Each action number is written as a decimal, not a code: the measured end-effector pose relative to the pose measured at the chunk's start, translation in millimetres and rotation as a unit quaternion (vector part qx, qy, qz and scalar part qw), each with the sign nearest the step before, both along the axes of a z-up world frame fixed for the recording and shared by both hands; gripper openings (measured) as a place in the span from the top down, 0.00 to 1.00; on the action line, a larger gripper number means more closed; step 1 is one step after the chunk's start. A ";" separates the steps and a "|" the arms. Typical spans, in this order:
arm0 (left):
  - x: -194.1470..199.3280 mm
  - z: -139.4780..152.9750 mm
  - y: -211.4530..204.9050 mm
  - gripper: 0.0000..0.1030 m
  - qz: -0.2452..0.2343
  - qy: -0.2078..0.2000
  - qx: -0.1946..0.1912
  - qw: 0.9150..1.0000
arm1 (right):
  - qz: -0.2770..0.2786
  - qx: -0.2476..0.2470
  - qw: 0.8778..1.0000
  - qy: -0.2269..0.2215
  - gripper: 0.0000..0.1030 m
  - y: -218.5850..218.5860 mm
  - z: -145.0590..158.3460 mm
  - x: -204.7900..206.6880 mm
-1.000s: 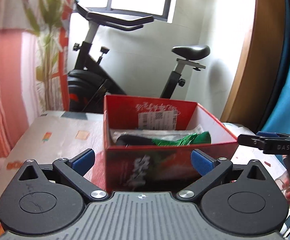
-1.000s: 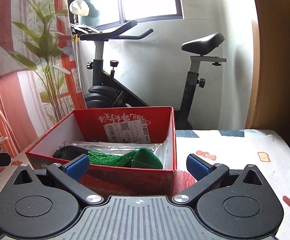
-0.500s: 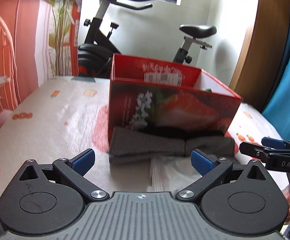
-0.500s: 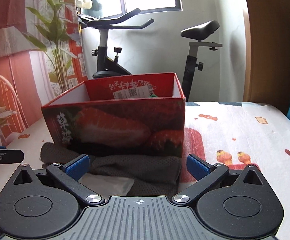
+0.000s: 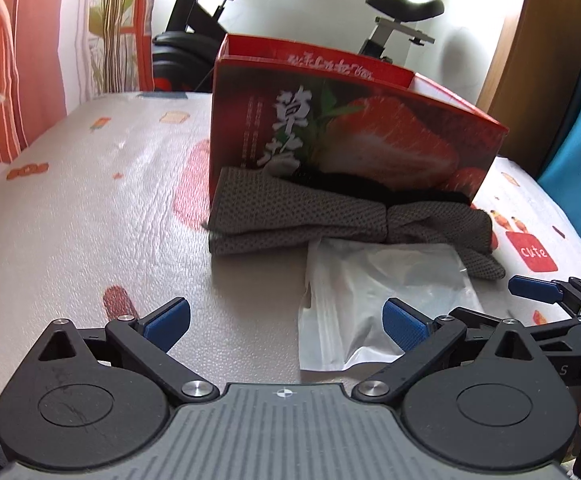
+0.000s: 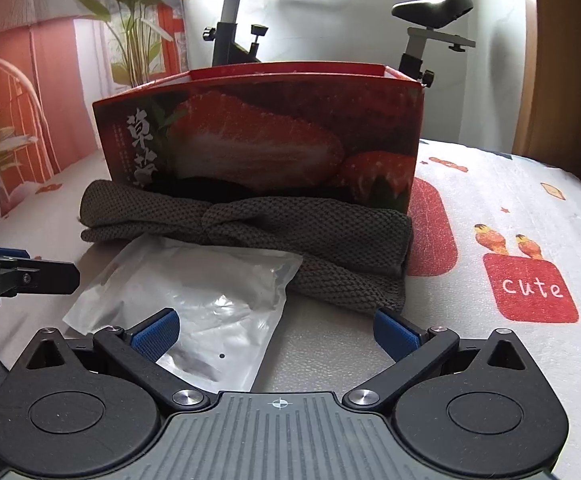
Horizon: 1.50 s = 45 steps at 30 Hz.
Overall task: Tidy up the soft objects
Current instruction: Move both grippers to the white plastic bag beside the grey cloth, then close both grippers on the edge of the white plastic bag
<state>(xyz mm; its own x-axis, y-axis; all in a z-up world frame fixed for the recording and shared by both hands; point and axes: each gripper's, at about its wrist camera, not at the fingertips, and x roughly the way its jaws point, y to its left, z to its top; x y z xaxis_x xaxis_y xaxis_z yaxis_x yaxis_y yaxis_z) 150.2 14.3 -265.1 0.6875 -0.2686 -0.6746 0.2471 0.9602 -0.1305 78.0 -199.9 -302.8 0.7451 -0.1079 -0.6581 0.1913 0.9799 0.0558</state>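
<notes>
A coarse, matt grey knitted cloth [image 6: 250,232] is lying against a glossy printed cardboard box [image 6: 266,136]. A shiny, crinkled clear plastic bag [image 6: 194,300] is catching light. The table's printed covering [image 5: 90,208] is showing a fine pebbled, faintly sheened texture.

A home room: an exercise bike [image 6: 250,32] by the window, a potted plant [image 6: 130,20], a cartoon-print tablecloth [image 6: 510,240].
</notes>
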 end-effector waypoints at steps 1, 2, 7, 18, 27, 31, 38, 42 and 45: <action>0.9 -3.7 -1.1 0.00 0.000 0.003 0.001 1.000 | -0.001 -0.003 1.000 0.003 0.00 1.1 -2.4 1.0; 2.2 -6.4 -1.7 0.00 0.000 0.007 0.003 1.000 | -0.003 -0.004 1.000 0.007 0.00 1.4 -4.6 2.1; 6.1 -16.5 -3.0 0.00 0.004 0.022 0.012 1.000 | -0.010 0.005 1.000 0.013 0.00 -3.7 -12.9 7.1; 3.1 -19.7 -10.8 0.00 -0.010 0.013 0.056 0.998 | -0.008 -0.010 1.000 0.012 0.00 -1.7 -19.7 6.6; 3.3 -20.0 -11.8 0.00 -0.008 0.013 0.061 0.998 | 0.000 -0.002 1.000 0.016 0.00 -5.2 -18.0 5.9; 8.3 -18.0 -11.6 0.00 -0.005 0.024 0.059 0.998 | 0.004 0.002 1.000 0.023 0.00 -5.5 -16.2 7.0; 30.5 -10.3 -1.5 0.02 -0.005 0.054 -0.021 0.998 | 0.016 0.070 0.997 0.019 0.09 -14.7 -7.8 11.2; 37.7 -8.4 -10.7 0.13 -0.037 0.051 -0.021 0.998 | 0.031 0.085 0.996 0.020 0.18 -13.4 -6.0 15.8; 39.9 -8.8 -14.0 0.18 -0.058 0.055 -0.047 0.996 | 0.038 0.093 0.995 0.018 0.22 -12.7 -5.3 18.5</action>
